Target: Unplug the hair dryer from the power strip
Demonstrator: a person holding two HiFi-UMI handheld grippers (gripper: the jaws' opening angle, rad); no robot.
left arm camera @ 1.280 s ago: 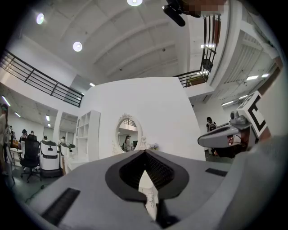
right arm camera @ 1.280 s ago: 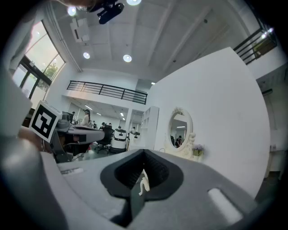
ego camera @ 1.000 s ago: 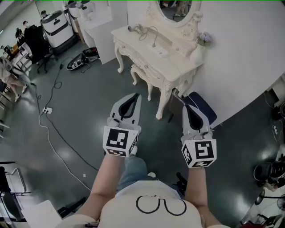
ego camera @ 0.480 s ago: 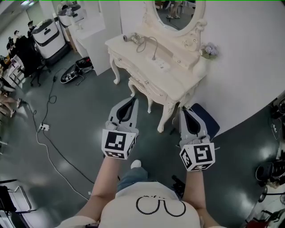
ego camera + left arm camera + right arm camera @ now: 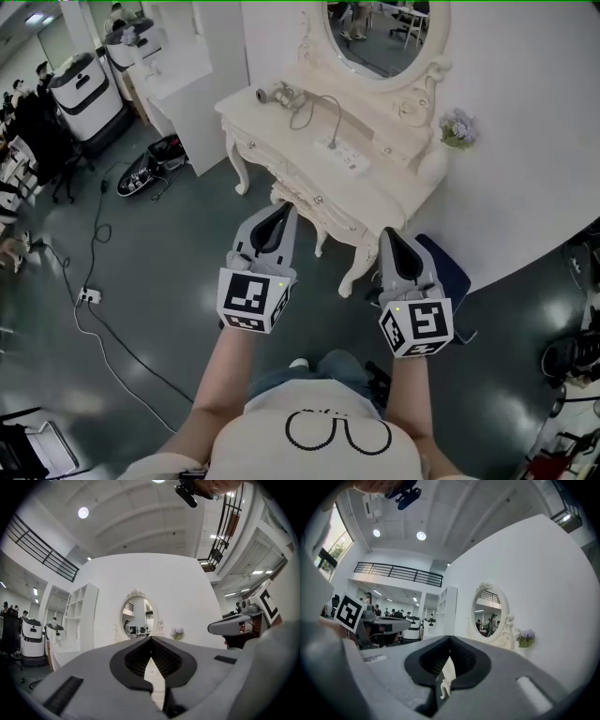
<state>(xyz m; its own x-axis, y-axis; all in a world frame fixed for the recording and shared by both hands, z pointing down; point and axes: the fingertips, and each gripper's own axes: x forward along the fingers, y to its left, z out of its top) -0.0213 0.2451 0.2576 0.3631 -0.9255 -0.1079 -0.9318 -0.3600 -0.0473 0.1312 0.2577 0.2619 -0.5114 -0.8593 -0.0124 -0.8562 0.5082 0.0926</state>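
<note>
A cream hair dryer [image 5: 274, 93] lies at the far left end of the cream vanity table [image 5: 394, 192]. Its grey cord [image 5: 323, 103] loops to a white power strip [image 5: 343, 156] on the tabletop. Both grippers are held out in front of me, short of the table and touching nothing. My left gripper [image 5: 281, 208] is shut and empty, with its tip over the table's front edge in the head view. My right gripper [image 5: 389, 232] is also shut and empty. The left gripper view [image 5: 151, 640] and the right gripper view [image 5: 450, 640] show closed jaws aimed at the oval mirror [image 5: 137, 616].
A cream stool [image 5: 302, 201] stands under the table, and a dark blue seat [image 5: 452, 267] sits beside its right leg. Purple flowers [image 5: 457, 127] stand at the table's right end. A white cabinet [image 5: 192, 84] stands at left. Cables and a floor socket [image 5: 87, 296] lie on the grey floor.
I have walked toward the vanity: the table, dryer and power strip now sit nearer and lower in the head view. Both grippers stayed shut and level, carried forward together.
</note>
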